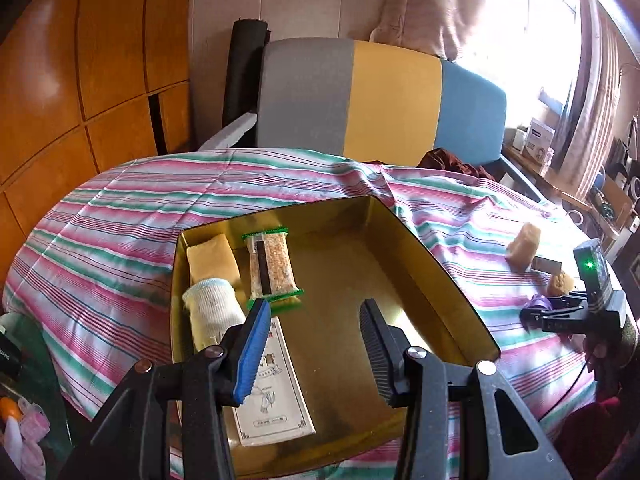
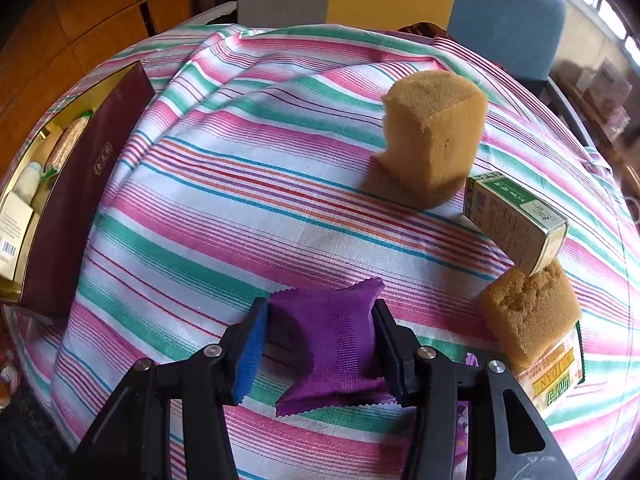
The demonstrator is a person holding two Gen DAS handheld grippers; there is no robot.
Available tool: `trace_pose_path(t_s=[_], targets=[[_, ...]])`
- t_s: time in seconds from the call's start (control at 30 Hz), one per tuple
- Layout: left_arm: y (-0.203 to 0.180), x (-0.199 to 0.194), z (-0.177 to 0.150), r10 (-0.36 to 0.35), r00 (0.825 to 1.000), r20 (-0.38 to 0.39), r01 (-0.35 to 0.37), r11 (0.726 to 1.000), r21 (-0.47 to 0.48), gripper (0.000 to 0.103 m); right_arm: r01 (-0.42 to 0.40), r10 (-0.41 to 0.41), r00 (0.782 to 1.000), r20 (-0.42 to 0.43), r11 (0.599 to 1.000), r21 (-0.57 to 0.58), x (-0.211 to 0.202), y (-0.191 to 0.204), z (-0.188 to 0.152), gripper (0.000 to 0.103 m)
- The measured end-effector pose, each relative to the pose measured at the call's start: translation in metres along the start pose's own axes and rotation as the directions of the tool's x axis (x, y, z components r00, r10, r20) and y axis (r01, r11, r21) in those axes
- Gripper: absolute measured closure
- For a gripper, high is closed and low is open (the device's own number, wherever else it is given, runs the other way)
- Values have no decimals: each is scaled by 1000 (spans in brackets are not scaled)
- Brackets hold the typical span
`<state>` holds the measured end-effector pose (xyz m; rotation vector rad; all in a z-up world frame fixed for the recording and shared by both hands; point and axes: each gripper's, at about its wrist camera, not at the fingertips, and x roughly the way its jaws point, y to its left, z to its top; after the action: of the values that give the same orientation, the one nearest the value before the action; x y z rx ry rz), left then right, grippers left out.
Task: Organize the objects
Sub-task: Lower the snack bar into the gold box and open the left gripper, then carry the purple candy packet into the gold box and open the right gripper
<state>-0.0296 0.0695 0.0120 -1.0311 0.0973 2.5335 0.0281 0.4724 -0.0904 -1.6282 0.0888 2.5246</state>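
right wrist: gripper (image 2: 318,350) covers purple packet (image 2: 332,344) edges; box (image 2: 80,184) cropped.

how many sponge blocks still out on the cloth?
2. Tall sponge stands upright at the far right of the cloth; smaller sponge sits nearer, under the tilted green-and-white carton. More may hide outside the frame.

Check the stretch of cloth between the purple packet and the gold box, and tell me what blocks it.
Nothing visible: the right gripper grips the purple packet, and only bare striped cloth lies before the gold box.
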Motion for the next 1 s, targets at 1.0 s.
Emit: trace_pose_path(t_s=[1.0], targets=[[114, -1, -23, 50, 998, -35, -57, 961, -271, 56, -325, 349, 931, 102, 925, -198, -14, 274, 104, 53]])
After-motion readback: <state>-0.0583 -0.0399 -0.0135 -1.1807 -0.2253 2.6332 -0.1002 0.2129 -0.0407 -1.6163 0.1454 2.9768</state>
